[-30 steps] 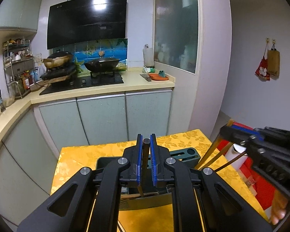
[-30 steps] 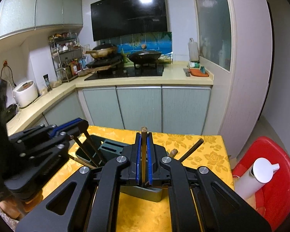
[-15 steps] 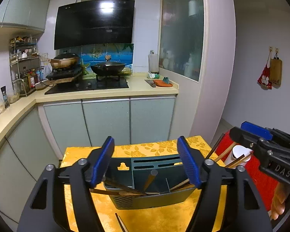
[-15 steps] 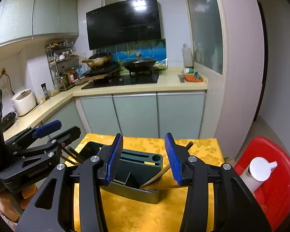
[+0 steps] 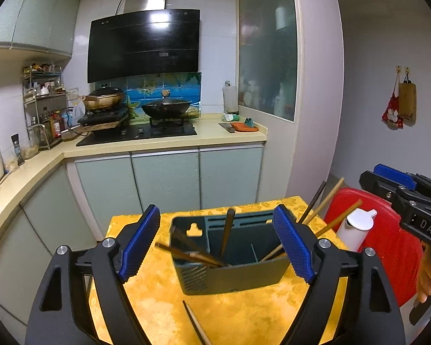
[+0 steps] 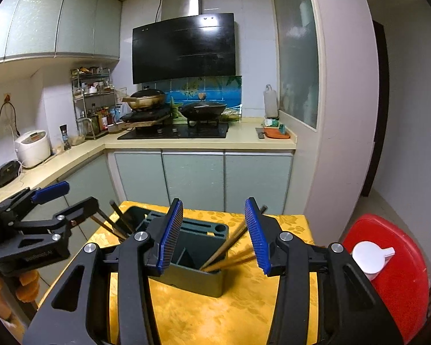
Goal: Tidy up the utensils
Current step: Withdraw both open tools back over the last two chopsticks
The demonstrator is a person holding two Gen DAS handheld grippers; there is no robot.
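A dark green utensil holder [image 5: 232,270] stands on the yellow tablecloth [image 5: 158,287]; it also shows in the right wrist view [image 6: 192,273]. Several chopsticks [image 5: 225,235] lean inside its compartments, and more [image 6: 230,247] stick out to the right. One loose chopstick [image 5: 196,325] lies on the cloth in front of the holder. My left gripper [image 5: 215,244] is open and empty, just before the holder. My right gripper [image 6: 214,235] is open and empty above the holder's right side.
A red stool [image 6: 393,276] with a white bottle [image 6: 369,258] on it stands right of the table. Kitchen cabinets [image 5: 169,178] and a counter with a stove and woks [image 5: 166,109] lie behind. The table edges are near on all sides.
Both grippers were shut on chopsticks one second ago. They have opened, dropped the chopsticks into the holder and drawn back and up.
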